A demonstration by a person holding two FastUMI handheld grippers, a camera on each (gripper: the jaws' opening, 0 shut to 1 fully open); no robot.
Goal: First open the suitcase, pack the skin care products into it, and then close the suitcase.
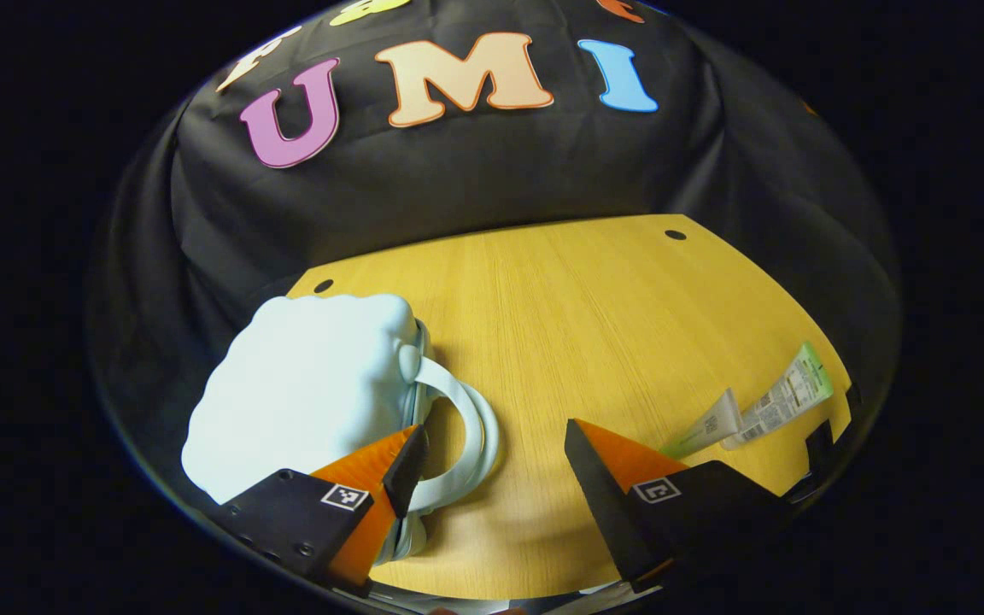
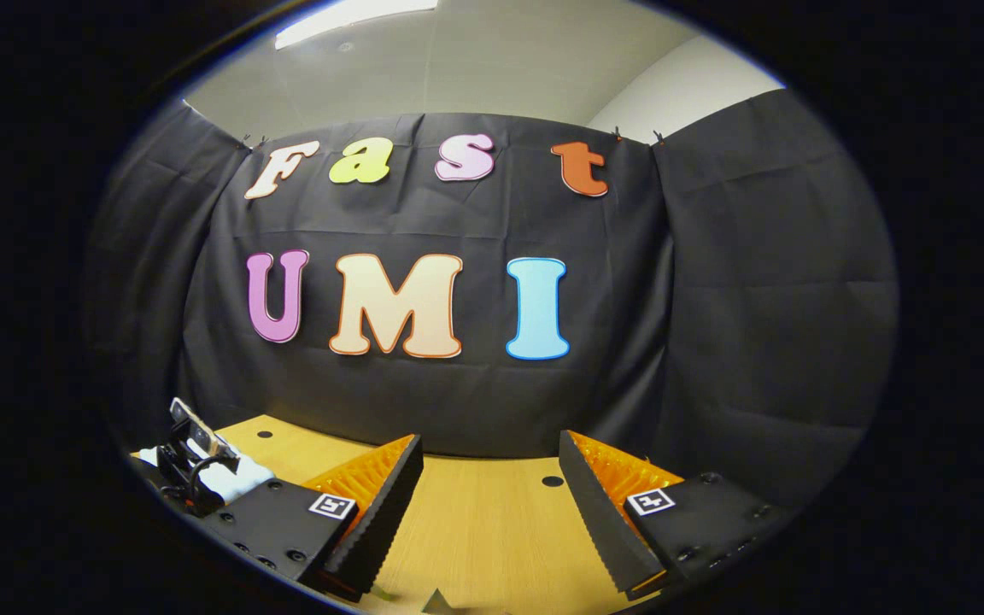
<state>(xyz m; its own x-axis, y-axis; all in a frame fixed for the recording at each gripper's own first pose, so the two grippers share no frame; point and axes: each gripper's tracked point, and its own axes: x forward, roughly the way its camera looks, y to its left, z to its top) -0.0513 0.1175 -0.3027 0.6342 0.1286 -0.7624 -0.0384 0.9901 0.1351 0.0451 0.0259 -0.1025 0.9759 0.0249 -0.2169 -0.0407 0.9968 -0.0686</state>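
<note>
A pale blue suitcase (image 1: pixel 304 393) lies shut on the left of the wooden table (image 1: pixel 577 307), its looped handle (image 1: pixel 479 427) pointing right. My left gripper (image 1: pixel 494 431) hangs open just over that handle, with its left finger at the suitcase's edge and nothing held. Two skin care tubes, one green-and-white (image 1: pixel 787 397) and one pale (image 1: pixel 710 427), lie side by side near the table's right edge. My right gripper (image 2: pixel 489 442) is open and empty above the table (image 2: pixel 475 521), facing the wall. In the right gripper view the left gripper's body (image 2: pixel 193 453) shows far left over the suitcase (image 2: pixel 236 480).
The black cloth wall closes off the table's far side and both flanks. Small dark holes (image 1: pixel 675 234) mark the tabletop's far corners. Bare wood lies between the suitcase and the tubes.
</note>
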